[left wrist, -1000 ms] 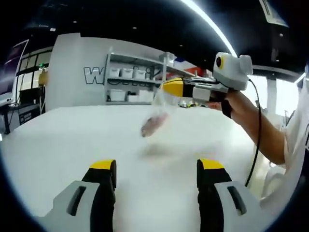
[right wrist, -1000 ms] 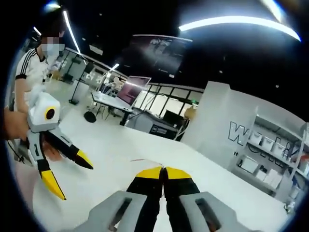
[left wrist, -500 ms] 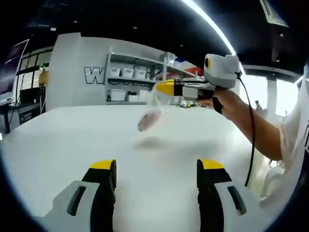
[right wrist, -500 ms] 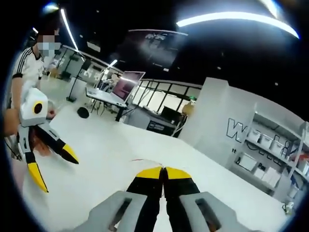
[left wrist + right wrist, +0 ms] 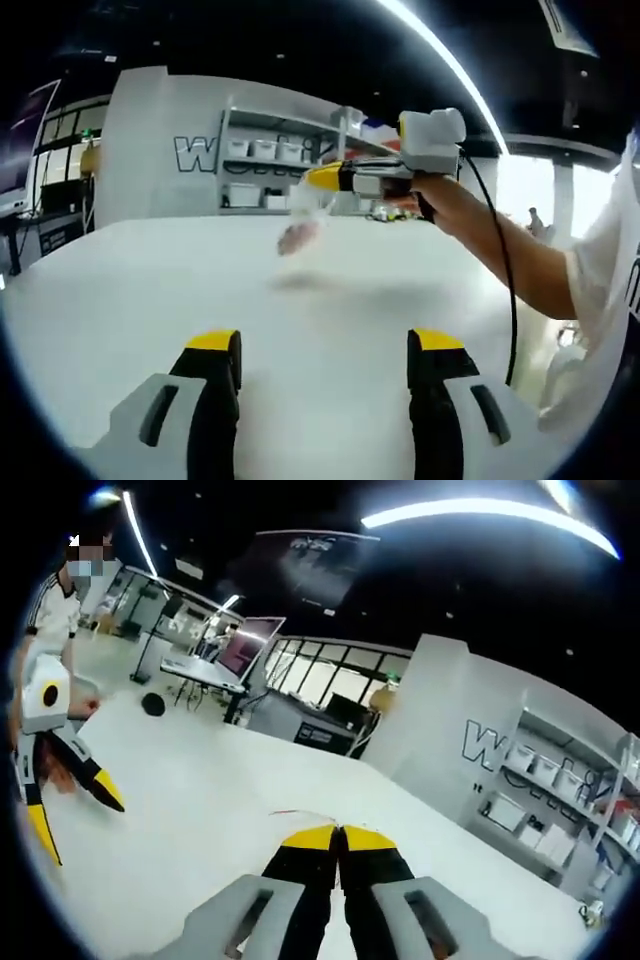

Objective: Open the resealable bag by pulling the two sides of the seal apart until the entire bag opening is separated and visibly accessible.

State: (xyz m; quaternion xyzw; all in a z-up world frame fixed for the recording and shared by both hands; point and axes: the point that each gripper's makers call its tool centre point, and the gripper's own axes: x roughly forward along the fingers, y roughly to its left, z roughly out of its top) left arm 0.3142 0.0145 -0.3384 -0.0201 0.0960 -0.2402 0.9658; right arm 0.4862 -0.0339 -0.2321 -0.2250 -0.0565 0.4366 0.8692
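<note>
The right tool (image 5: 312, 178) pinches the clear plastic resealable bag (image 5: 300, 222) above the white tabletop (image 5: 150, 290), at 12 o'clock; the left tool (image 5: 323, 347) stands open.

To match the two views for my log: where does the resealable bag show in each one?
Left gripper view: the bag hangs in the upper middle, from the tips of the right gripper.
Right gripper view: a thin reddish edge of the bag sticks out left of the shut jaws, lower middle.
Shared landmark: the shelves beside the big letter W, at the right edge in the right gripper view.
</note>
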